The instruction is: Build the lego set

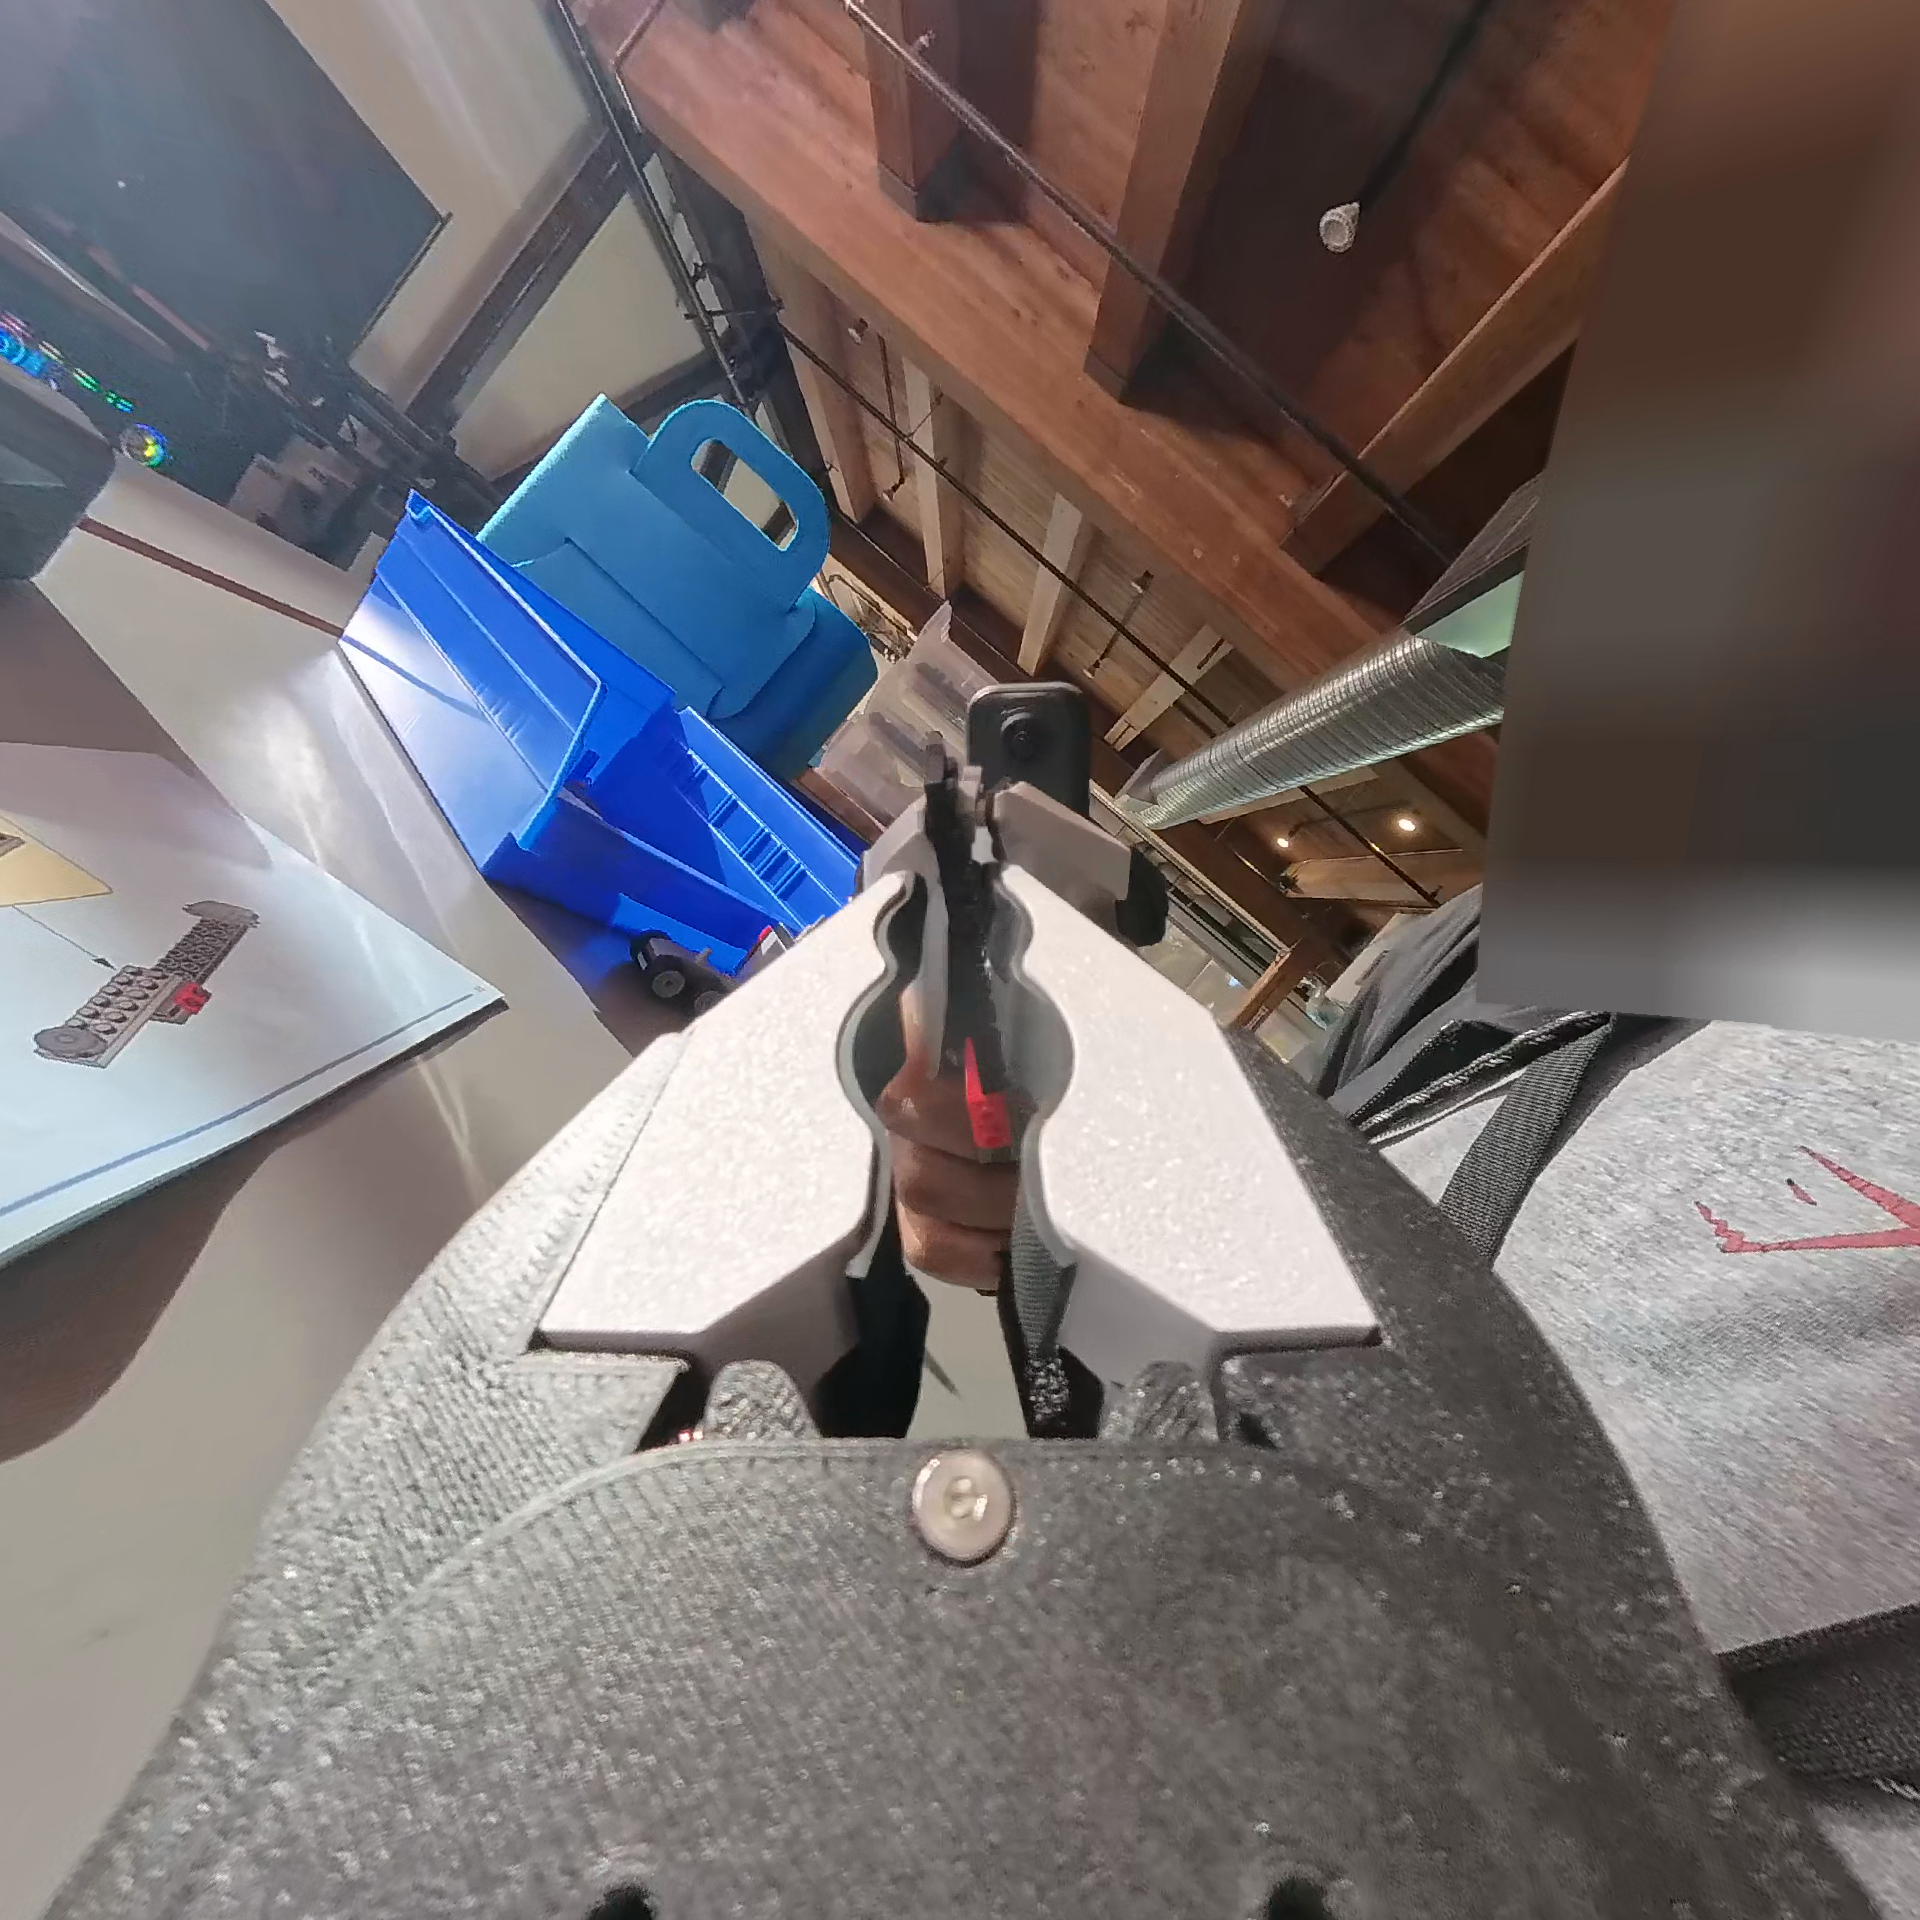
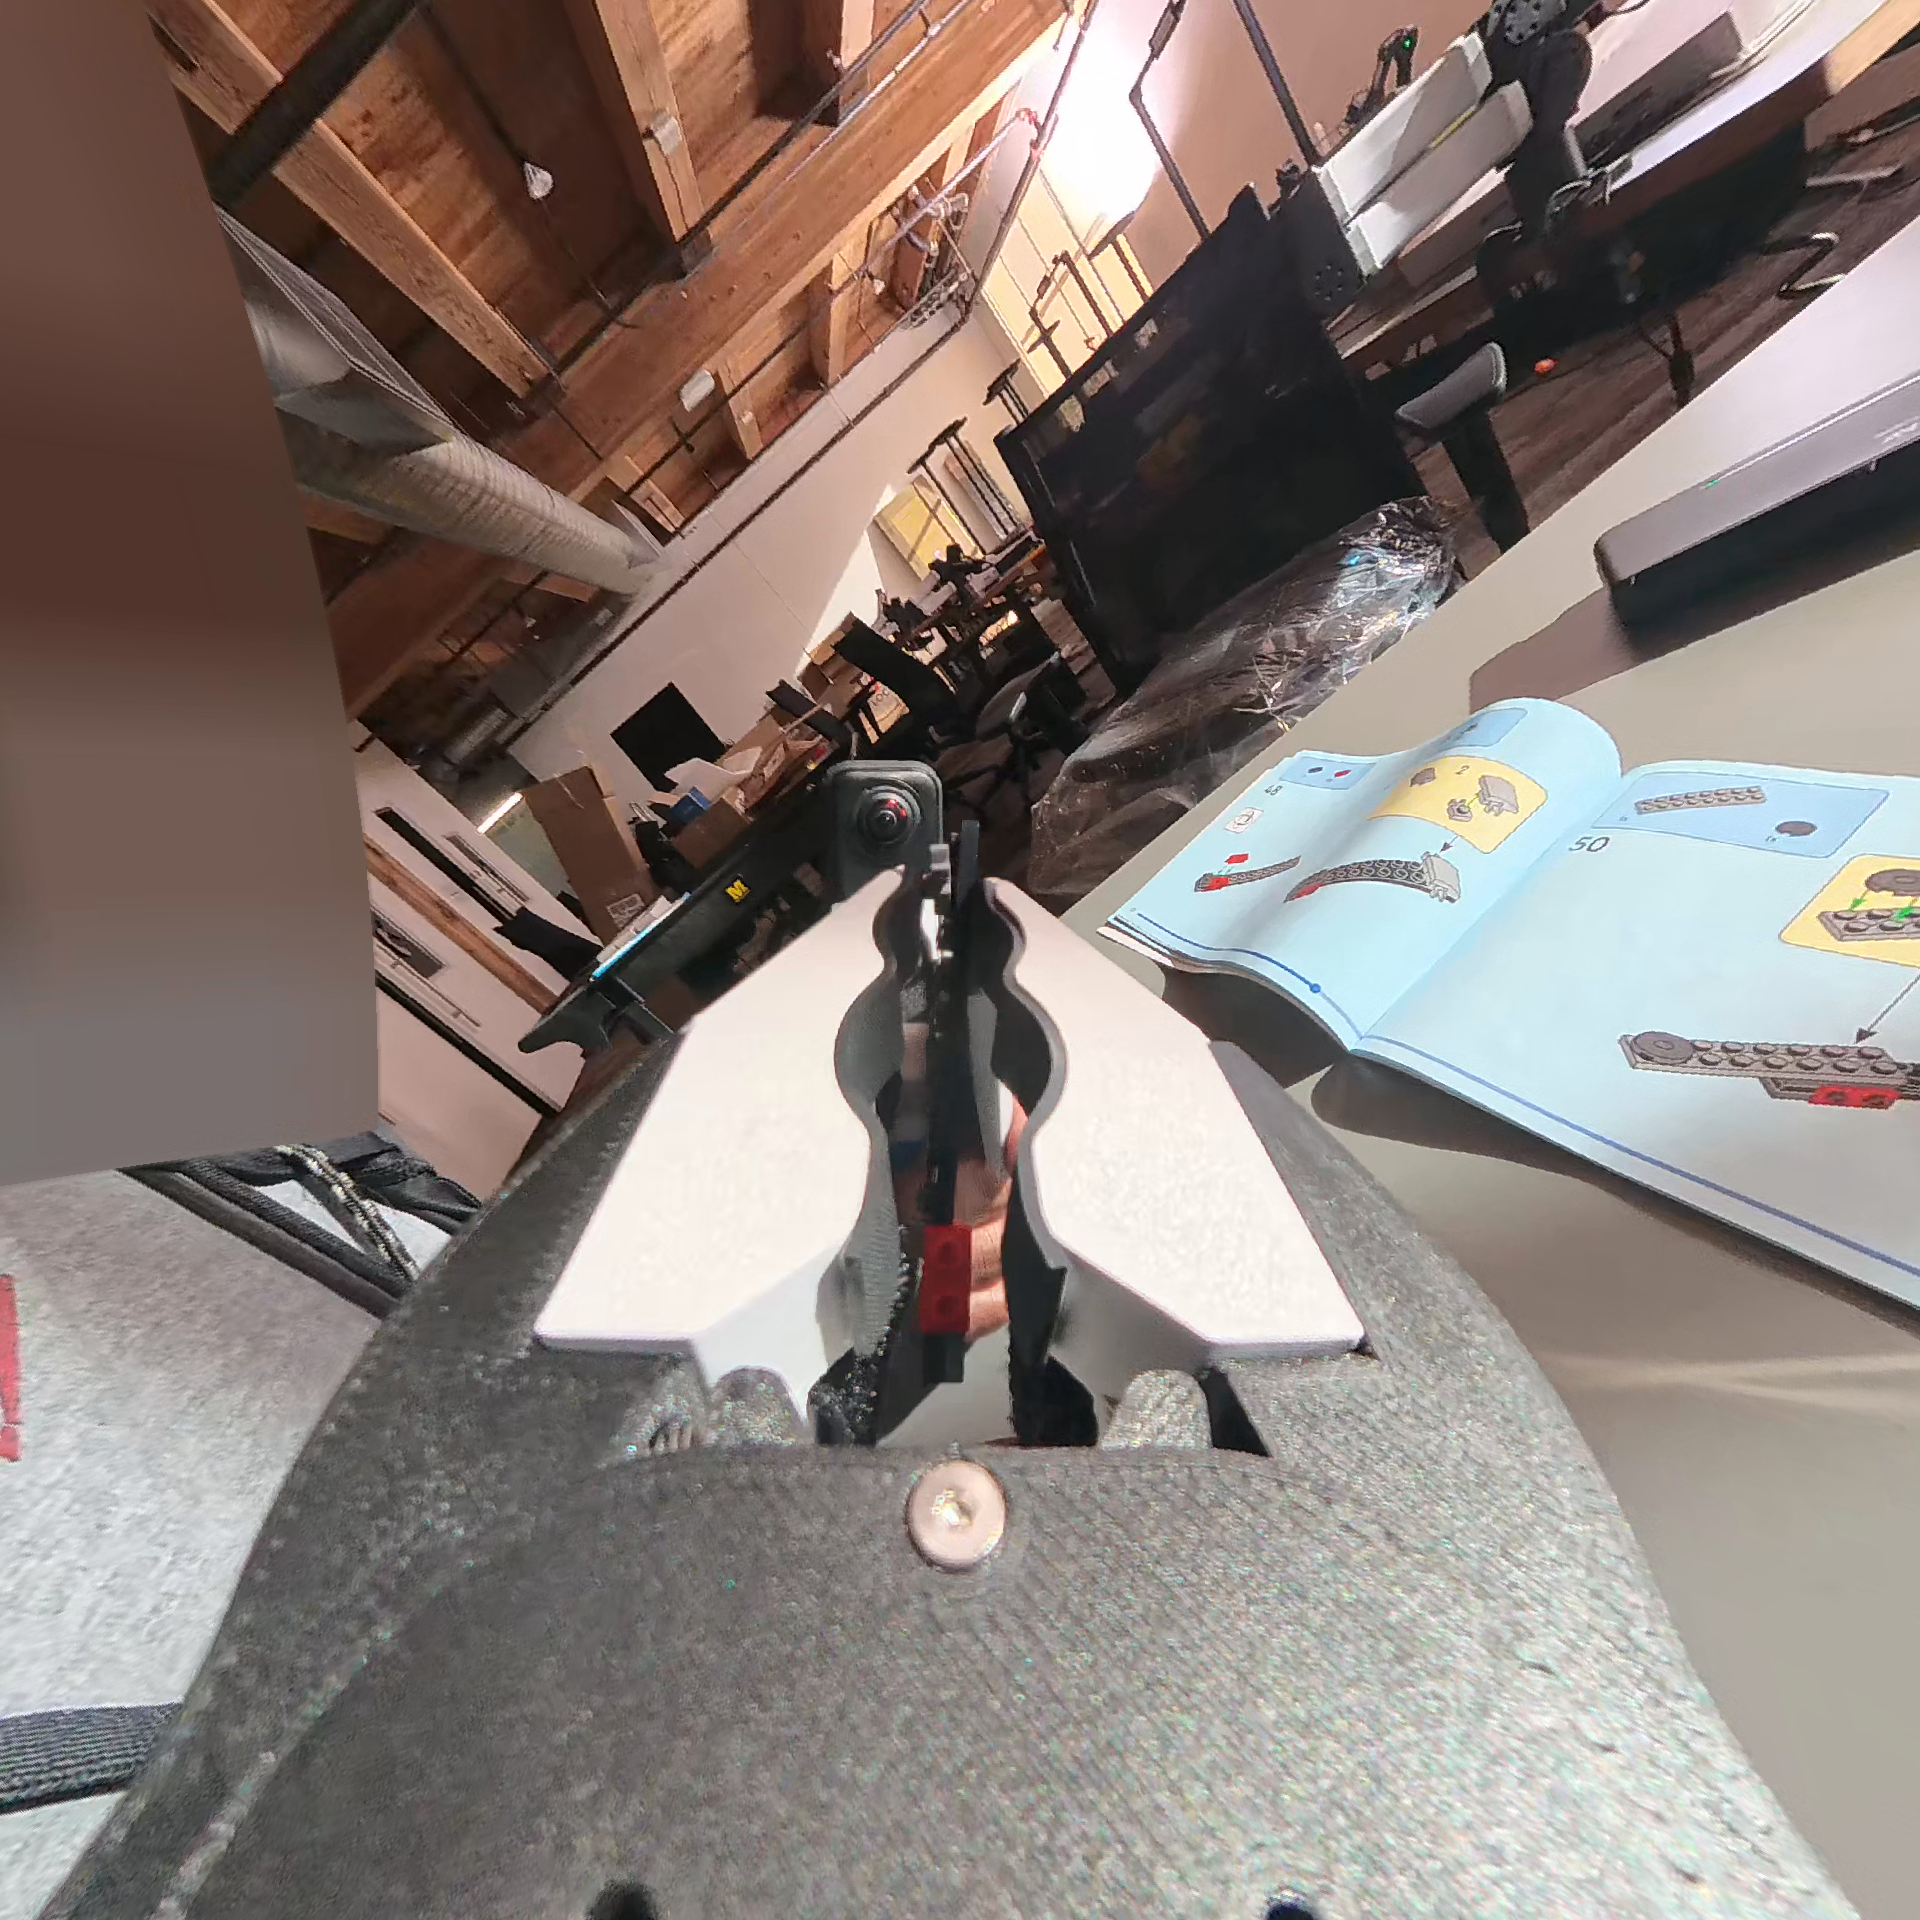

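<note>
Lego assembly: one long, thin black strip seen edge-on, with one red two-stud brick on its side; held up in the air between both grippers, above the counter.
Hidden: most of the strip sits inside the finger gaps; its length and stud count are hard to make out.
Left gripper: closed on the black strip, the red brick showing in the gap.
Right gripper: clamped on the same strip from the opposite end.
Hand: one, partly seen through the gap.
Instruction booklet: one, open on the counter, its far page cut off.
Blue bins: two, on the counter; contents unclear.
</note>
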### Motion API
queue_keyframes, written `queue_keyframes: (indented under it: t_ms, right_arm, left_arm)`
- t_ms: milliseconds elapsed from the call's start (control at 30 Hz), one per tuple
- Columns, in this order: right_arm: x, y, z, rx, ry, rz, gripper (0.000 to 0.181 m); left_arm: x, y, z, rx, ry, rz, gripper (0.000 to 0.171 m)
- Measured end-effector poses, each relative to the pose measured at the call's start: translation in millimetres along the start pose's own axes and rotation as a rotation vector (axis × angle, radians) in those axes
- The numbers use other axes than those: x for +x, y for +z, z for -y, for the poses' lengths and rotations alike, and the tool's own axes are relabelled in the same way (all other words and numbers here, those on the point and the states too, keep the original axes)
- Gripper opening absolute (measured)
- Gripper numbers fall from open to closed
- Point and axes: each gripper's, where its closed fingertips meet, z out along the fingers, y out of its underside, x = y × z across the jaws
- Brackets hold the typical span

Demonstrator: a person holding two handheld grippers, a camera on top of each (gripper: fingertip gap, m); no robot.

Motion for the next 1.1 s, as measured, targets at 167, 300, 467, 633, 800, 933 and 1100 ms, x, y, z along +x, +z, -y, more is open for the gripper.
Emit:
queue_keyframes:
  t_ms: [167,300,467,633,800,933,1100]
  right_arm:
    - [-2.8,-0.8,2.1,0.041,0.022,0.034,0.012]
    - [-6.4,-0.9,3.4,0.056,0.056,0.065,0.012]
    - [-8.2,-1.4,6.3,0.109,0.194,0.126,0.012]
    - [-8.4,-3.0,7.5,0.149,0.306,0.176,0.012]
    - [-6.2,-4.4,7.0,0.160,0.360,0.185,0.012]
    - [-5.3,-4.8,6.9,0.167,0.379,0.188,0.012]
    - [-6.1,-4.7,7.0,0.165,0.408,0.204,0.012]
  left_arm:
    - [4.2,2.7,-1.0,0.021,-0.027,-0.035,0.005]
    - [6.4,2.3,0.1,0.025,0.032,-0.031,0.006]
    - [7.7,3.2,2.3,0.047,0.083,-0.012,0.006]
    - [7.8,4.2,2.3,0.051,0.136,0.014,0.006]
    - [6.8,4.7,0.7,0.040,0.158,0.030,0.006]
    - [6.4,4.9,0.2,0.038,0.160,0.031,0.006]
    - [6.8,4.8,0.0,0.038,0.162,0.028,0.007]
